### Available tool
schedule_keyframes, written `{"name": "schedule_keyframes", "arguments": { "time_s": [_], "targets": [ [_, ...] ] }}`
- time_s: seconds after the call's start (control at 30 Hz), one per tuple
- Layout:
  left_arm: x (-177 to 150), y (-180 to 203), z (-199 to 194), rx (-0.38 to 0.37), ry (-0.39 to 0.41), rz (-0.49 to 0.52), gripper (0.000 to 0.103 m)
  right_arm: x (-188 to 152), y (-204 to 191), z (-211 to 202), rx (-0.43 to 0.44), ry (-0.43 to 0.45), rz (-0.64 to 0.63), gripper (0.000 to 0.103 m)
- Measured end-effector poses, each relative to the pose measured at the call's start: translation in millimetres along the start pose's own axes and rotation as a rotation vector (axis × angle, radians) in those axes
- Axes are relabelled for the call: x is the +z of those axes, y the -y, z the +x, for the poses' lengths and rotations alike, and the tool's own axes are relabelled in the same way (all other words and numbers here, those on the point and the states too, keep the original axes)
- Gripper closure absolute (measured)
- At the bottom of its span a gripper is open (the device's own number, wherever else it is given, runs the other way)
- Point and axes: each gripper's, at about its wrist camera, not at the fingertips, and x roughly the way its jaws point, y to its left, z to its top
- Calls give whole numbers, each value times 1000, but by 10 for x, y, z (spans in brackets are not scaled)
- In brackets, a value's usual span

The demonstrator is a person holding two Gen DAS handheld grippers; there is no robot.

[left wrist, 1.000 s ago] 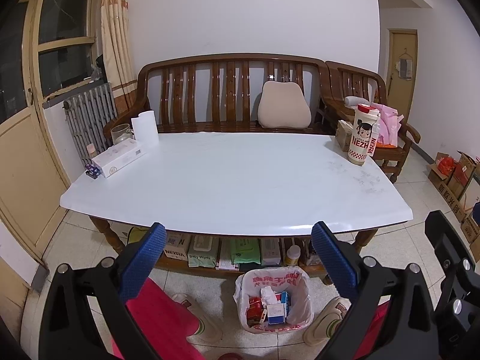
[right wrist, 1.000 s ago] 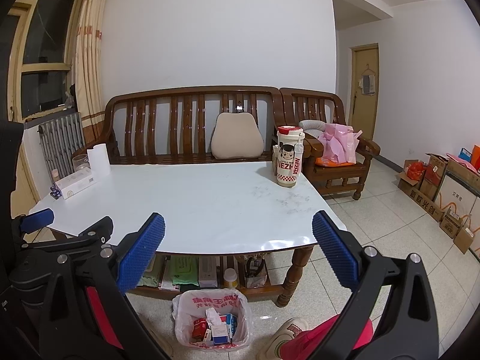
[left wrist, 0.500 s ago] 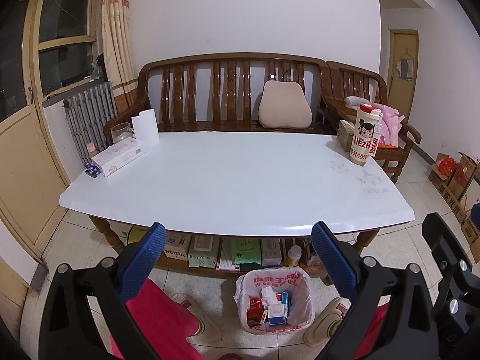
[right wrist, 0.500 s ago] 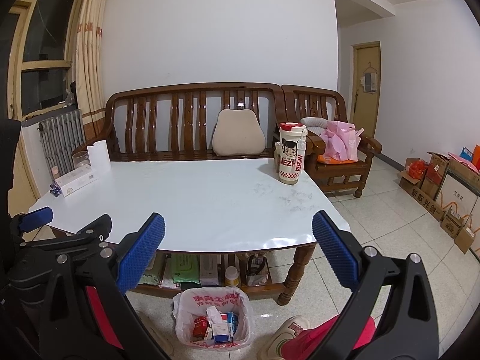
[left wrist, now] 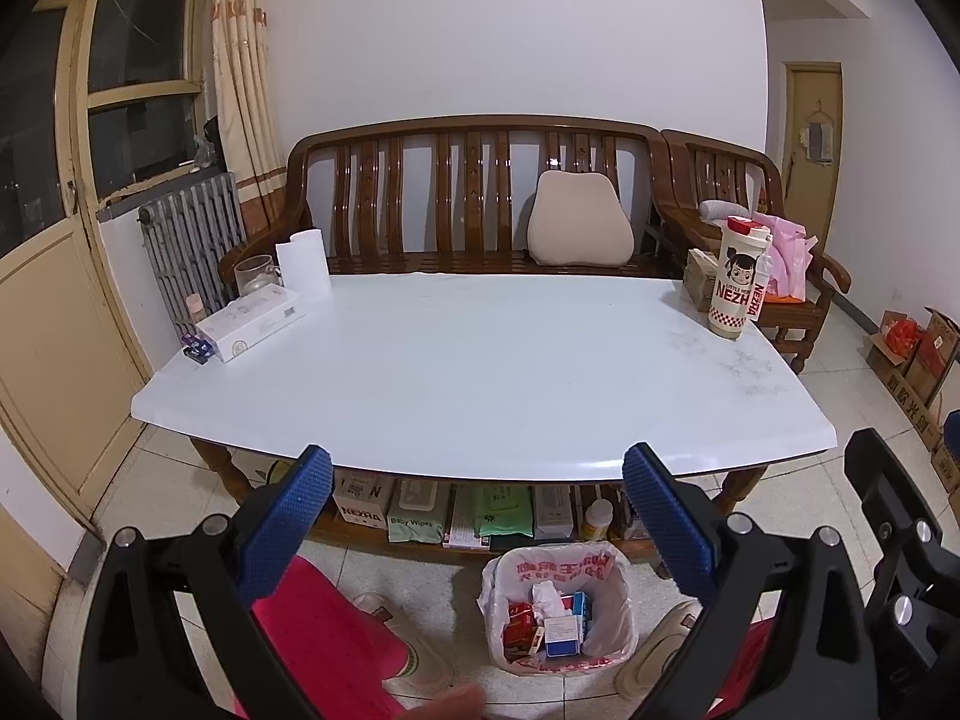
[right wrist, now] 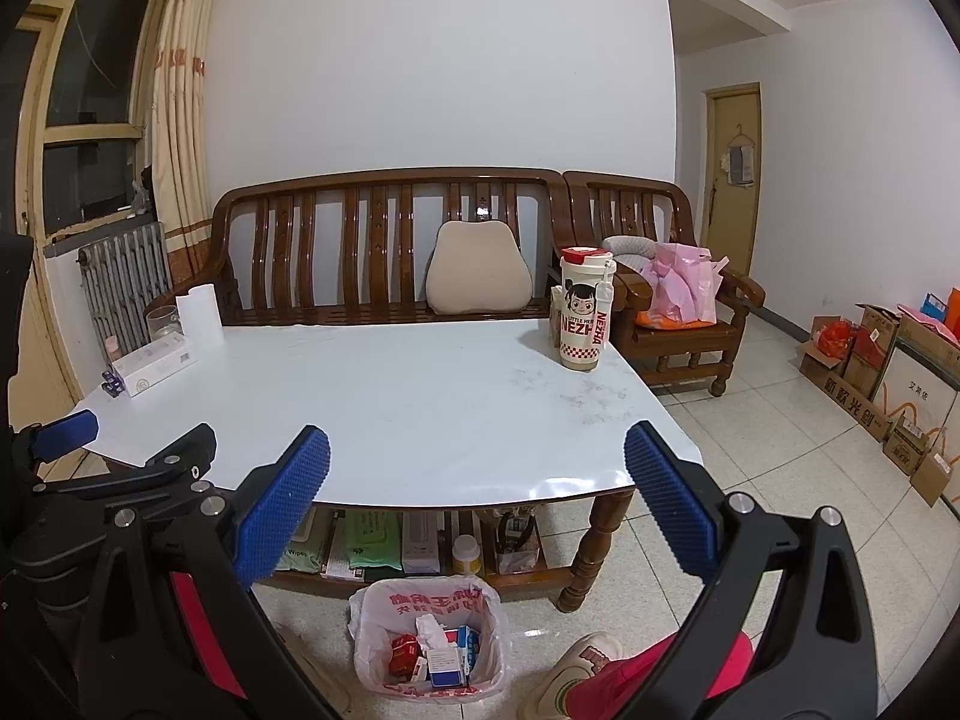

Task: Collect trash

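Note:
A small bin lined with a white plastic bag (left wrist: 558, 612) stands on the floor in front of the white table (left wrist: 480, 372); it holds small boxes and a crumpled tissue. It also shows in the right wrist view (right wrist: 429, 639). My left gripper (left wrist: 480, 516) is open and empty, held above the floor before the table edge, over the bin. My right gripper (right wrist: 477, 498) is open and empty, to the right of the left one, also before the table edge.
On the table: a white box (left wrist: 252, 324), paper roll (left wrist: 303, 267) and glass at back left, a NEZHA tumbler (left wrist: 738, 282) at back right. Wooden bench (left wrist: 480, 192) behind. Shelf under the table holds packs. Cardboard boxes (right wrist: 888, 384) line the right wall. The person's feet flank the bin.
Both grippers have drifted very slightly; the view is nearly the same. Both stay open and empty.

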Motion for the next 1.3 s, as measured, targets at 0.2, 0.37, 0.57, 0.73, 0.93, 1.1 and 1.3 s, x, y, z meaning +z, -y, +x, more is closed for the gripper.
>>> {"name": "schedule_keyframes", "arguments": {
  "time_s": [0.2,0.37,0.57,0.73,0.93,1.1,1.3],
  "targets": [
    [-1,-5,2,-3,-4,-1,8,0,-3,-2,1,-1,1,7],
    [-10,-9,6,1,-2,1,8,-1,1,-3,2,0,1,7],
    [-19,-13,2,0,-4,1,8,4,15,-5,3,-2,1,7],
    [-22,-26,2,-1,-3,-1,8,3,12,-3,4,-1,2,7],
    [-15,-35,5,0,-3,-1,8,2,11,0,5,-1,1,7],
    [-17,-37,5,-2,-4,-1,8,0,11,0,6,-2,1,7],
    [-8,-45,4,3,-5,-4,8,0,4,-2,4,-1,1,7]
  ]
}}
